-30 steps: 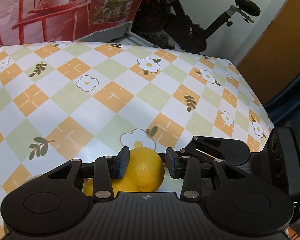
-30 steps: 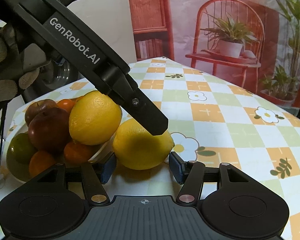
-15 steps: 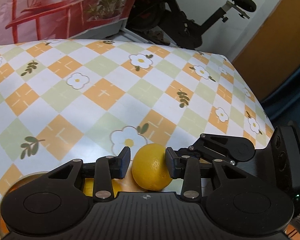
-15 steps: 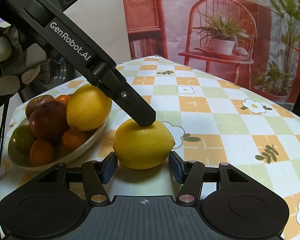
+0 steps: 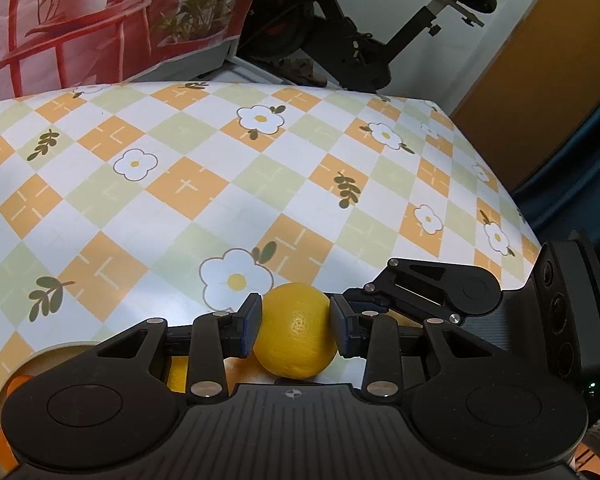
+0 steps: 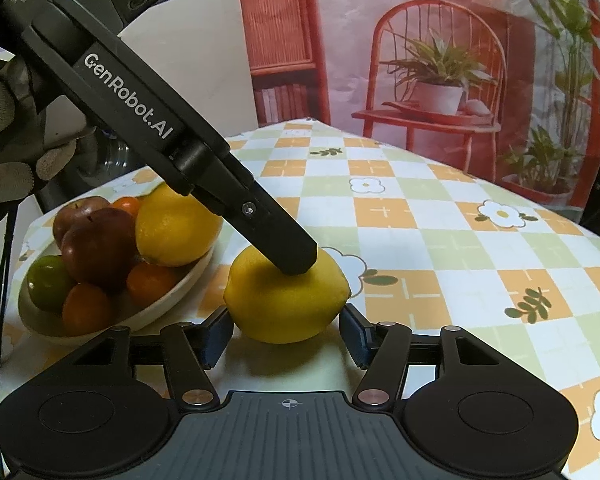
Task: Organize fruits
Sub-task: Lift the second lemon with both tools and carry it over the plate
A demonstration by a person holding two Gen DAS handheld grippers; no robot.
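From my right wrist view, far left, a gloved hand [image 6: 8,148] holds the left gripper [image 6: 296,258], which slants down across the frame. Below it sits the bowl [image 6: 168,304], holding two dark red apples [image 6: 100,246], a green fruit [image 6: 50,282], small oranges [image 6: 86,308] and a big yellow lemon [image 6: 176,232] piled on top. Just right of the bowl, a second lemon [image 6: 286,304] rests on the checked tablecloth [image 6: 440,248]. The left gripper's tip comes down on the top of this lemon; from this side I cannot see its pads. My right gripper [image 6: 286,332] is spread a little wider than the lemon, with one pad on each side of it. The left pad looks just about touching the skin, and the right one stands slightly clear.

On the left wrist view, the bowl rim [image 5: 40,356] peeks in at the lower left. In the middle, the lemon [image 5: 296,330] sits between the left gripper's blue pads [image 5: 250,328], both pressed against its sides, so that gripper [image 5: 296,328] is clamped on it. To the right, the other gripper's body [image 5: 460,292] lies low beside the lemon.
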